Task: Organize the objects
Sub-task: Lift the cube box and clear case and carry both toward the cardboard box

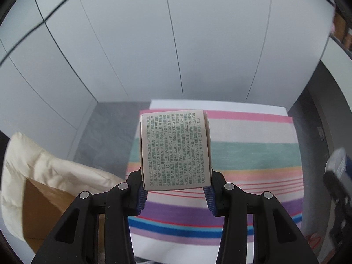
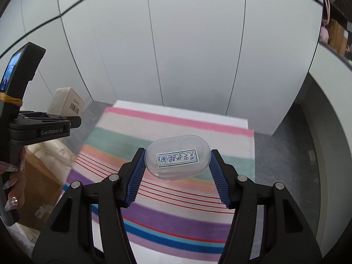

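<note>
The left gripper [image 1: 176,189] grips a printed box [image 1: 175,148] between its 2 pads, raised above the striped cloth [image 1: 253,154]. The right gripper [image 2: 177,171] clamps a clear labelled case [image 2: 177,159] over the cloth's middle.

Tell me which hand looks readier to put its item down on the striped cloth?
Probably the right. The right gripper holds its clear plastic case directly over the striped cloth. The left gripper holds the small cardboard box raised, out toward the cloth's left edge.
</note>
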Demonstrator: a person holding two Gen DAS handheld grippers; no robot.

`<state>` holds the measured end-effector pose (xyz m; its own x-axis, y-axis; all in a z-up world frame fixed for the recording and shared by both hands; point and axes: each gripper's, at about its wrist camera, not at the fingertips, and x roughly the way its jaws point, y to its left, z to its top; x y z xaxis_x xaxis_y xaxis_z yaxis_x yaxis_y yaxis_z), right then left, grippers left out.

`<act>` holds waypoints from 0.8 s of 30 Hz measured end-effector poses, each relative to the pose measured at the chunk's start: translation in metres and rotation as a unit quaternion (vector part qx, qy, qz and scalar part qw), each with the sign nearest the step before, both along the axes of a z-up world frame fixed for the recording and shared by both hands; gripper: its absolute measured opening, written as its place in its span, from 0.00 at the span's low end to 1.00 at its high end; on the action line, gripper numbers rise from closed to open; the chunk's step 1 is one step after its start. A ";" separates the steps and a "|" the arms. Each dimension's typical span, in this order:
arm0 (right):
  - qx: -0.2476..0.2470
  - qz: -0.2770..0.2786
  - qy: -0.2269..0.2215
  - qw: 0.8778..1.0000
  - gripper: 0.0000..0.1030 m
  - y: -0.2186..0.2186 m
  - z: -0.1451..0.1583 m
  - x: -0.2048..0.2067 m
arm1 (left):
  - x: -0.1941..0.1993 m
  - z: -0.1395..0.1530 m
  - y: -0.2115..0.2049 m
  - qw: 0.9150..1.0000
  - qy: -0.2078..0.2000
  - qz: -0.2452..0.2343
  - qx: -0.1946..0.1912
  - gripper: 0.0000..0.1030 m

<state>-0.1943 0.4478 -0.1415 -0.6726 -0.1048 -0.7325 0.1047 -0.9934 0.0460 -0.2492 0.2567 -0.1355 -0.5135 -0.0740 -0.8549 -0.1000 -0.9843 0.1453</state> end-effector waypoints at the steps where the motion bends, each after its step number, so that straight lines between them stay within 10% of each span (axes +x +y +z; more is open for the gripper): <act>1: 0.003 -0.003 0.006 1.000 0.59 -0.002 0.012 0.007 | 0.008 0.009 -0.003 1.000 0.006 -0.003 -0.005 0.43; 10: 0.001 -0.055 -0.001 0.998 0.59 0.001 0.067 0.056 | 0.097 0.043 -0.035 0.999 0.016 -0.035 -0.001 0.43; 24: -0.056 -0.085 -0.044 0.994 0.59 -0.006 0.047 0.202 | 0.240 0.045 -0.099 0.998 0.025 -0.048 0.021 0.43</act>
